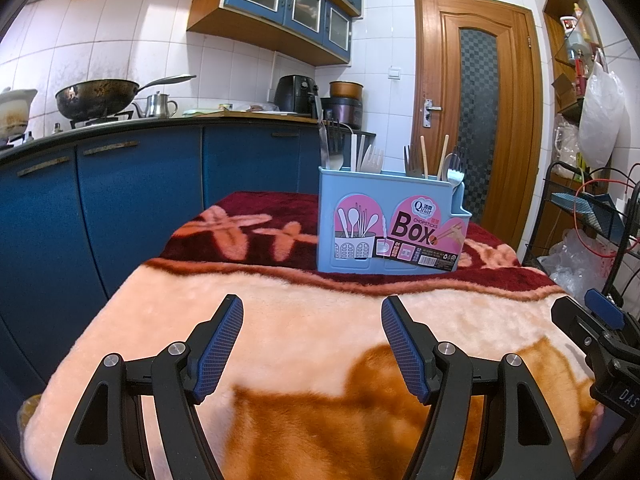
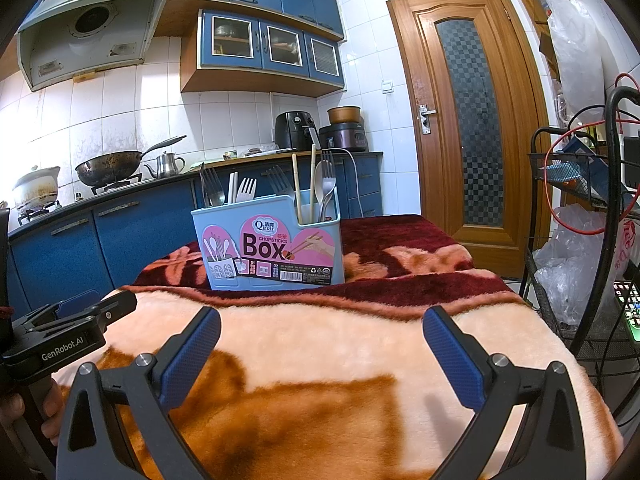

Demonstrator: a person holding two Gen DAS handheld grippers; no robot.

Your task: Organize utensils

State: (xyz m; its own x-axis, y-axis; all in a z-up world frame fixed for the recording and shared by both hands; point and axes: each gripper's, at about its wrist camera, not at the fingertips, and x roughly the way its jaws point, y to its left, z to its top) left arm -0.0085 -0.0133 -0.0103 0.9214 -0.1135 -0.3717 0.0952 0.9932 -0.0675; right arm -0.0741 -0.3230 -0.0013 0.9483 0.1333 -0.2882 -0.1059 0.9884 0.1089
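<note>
utensils (image 1: pixel 372 158) fill a blue box (image 1: pixel 390 224) on a plush blanket (image 1: pixel 304 320) in a kitchen, left gripper (image 1: pixel 312 346) and right gripper (image 2: pixel 322 354) both agape, empty.

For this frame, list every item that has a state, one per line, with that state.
left gripper: open, empty, over the blanket
right gripper: open, empty, over the blanket
utensil box: upright on the blanket, holding utensils
chopsticks: standing in the box's right compartment
white fork: standing in the box, tines up
wok: sitting on the stove
door: closed
</note>
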